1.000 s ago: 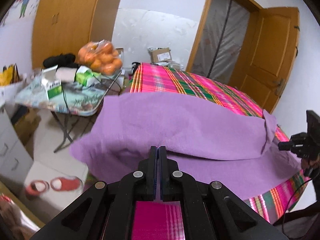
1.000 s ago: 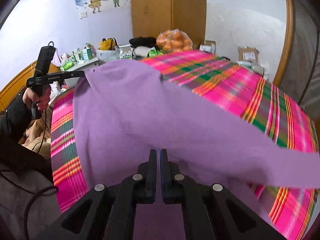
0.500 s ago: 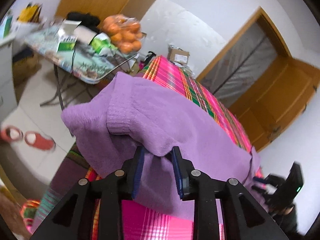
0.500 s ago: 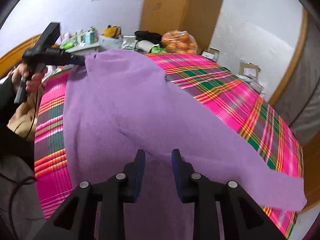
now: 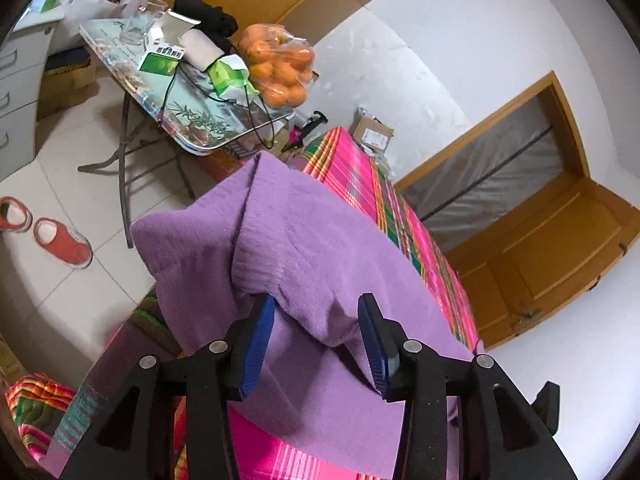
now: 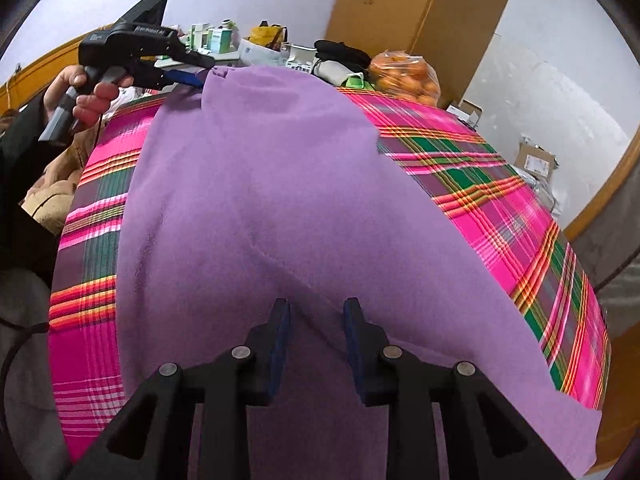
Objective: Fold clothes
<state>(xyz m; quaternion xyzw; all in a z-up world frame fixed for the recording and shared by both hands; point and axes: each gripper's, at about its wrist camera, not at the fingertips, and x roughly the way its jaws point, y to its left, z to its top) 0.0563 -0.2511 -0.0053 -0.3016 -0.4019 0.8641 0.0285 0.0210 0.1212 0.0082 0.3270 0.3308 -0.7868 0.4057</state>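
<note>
Both grippers — left gripper (image 5: 316,320), right gripper (image 6: 316,322) — newly unclamped over purple sweater (image 6: 260,184).

Your purple sweater (image 6: 256,208) runs off the bottom edge and hides most of the plaid bed (image 6: 500,184); the box labels on the counter (image 5: 192,120) are unreadable.

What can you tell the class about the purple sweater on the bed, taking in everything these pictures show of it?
The purple sweater is a soft, fuzzy knit with a ribbed hem or cuff. It lies spread over the pink plaid bedcover, one layer folded over another, its far corner hanging past the bed's edge. A fold edge sits loose between the open left gripper; the open right gripper stands over a crease. Both have just been opening.
</note>
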